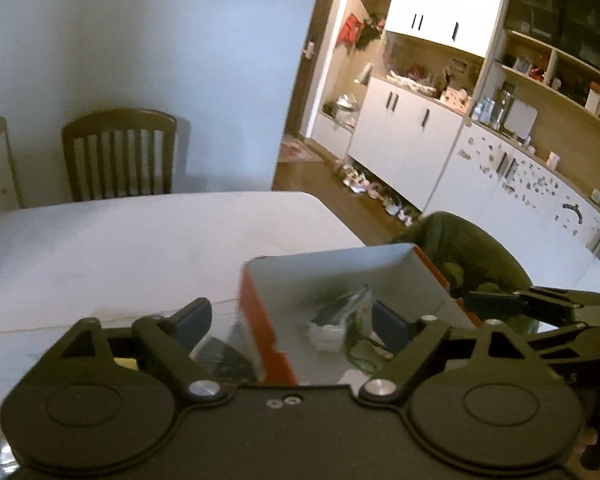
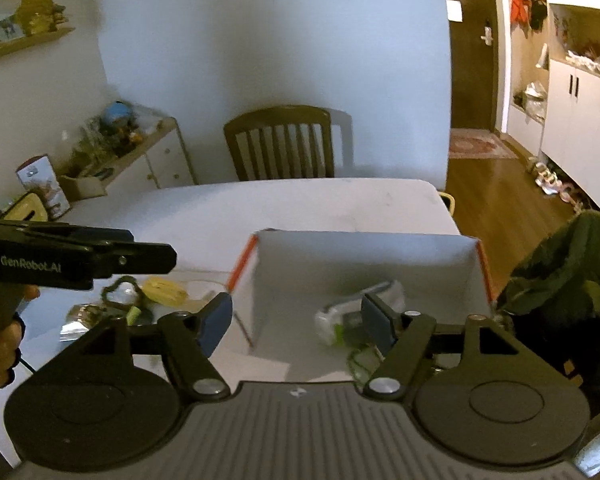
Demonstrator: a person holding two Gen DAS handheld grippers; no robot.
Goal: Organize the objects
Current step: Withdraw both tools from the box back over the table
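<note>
An orange box with a white inside (image 2: 364, 252) stands on the white table (image 2: 300, 204). In it lie a clear packet with white and green parts (image 2: 352, 316) and a thin green cord. My right gripper (image 2: 296, 320) hovers open above the box's near part, nothing between its pads. The left wrist view shows the same box (image 1: 380, 276) and packet (image 1: 340, 316), with my left gripper (image 1: 292, 316) open over the box's orange left wall. Loose things lie left of the box: a yellow item (image 2: 164, 290), a green piece (image 2: 134, 314), a silvery packet (image 2: 80, 318).
A wooden chair (image 2: 280, 144) stands behind the table. A dark green garment (image 2: 560, 280) hangs just right of the box. A low cabinet with clutter (image 2: 140, 156) is at the left, white cupboards (image 1: 412, 136) at the right. A hand (image 2: 4, 344) holds the left gripper.
</note>
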